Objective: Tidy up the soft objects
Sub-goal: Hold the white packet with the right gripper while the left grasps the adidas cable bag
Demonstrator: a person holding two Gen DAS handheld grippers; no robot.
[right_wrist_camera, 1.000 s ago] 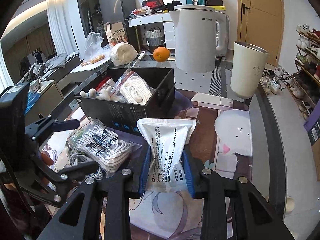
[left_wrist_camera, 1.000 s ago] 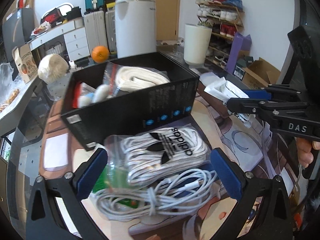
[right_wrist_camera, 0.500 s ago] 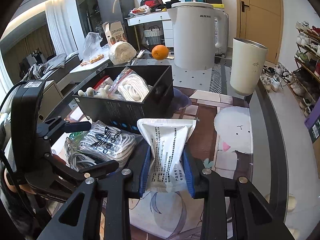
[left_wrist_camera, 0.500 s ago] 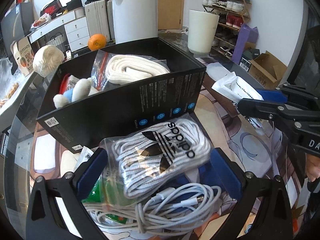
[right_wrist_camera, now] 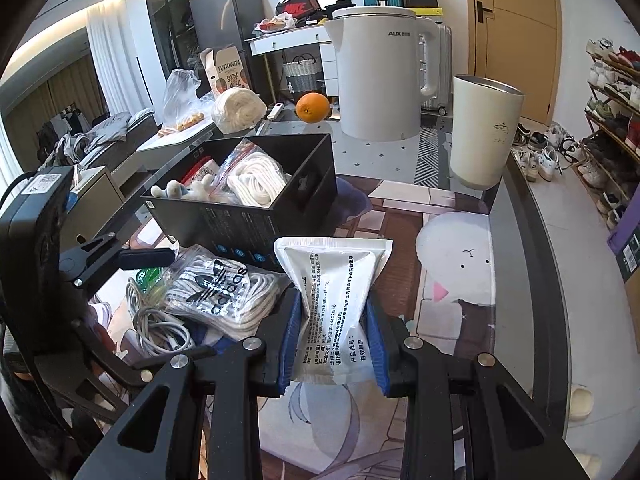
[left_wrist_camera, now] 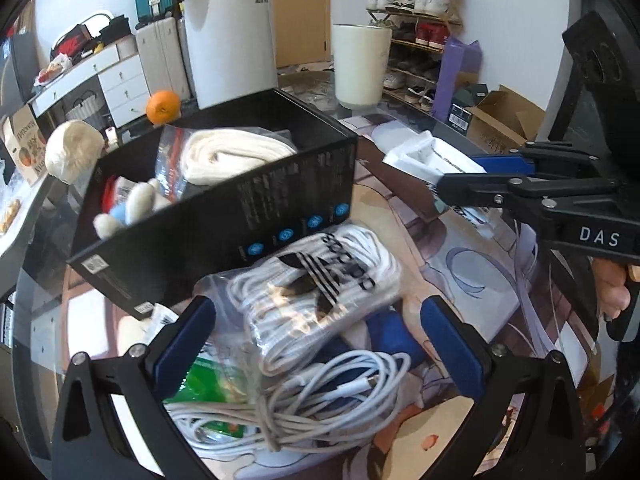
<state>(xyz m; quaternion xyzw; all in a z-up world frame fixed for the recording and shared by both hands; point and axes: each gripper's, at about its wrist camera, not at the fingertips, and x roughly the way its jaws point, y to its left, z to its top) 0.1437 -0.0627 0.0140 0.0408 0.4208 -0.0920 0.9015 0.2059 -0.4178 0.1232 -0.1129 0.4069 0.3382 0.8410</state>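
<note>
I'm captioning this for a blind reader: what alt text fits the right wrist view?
The right tool pinches a white pouch above a glass table, in front of a black box holding soft items. To its left lie a bagged Adidas bundle and a white cable.

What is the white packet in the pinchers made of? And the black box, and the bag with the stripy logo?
White packet: likely thin plastic film, matte; it buckles where the right gripper squeezes it.
Black box: probably cardboard, smooth printed finish, with straight folded edges.
Logo bag: clear glossy plastic; glare shows, and white cords are visible through it.
</note>
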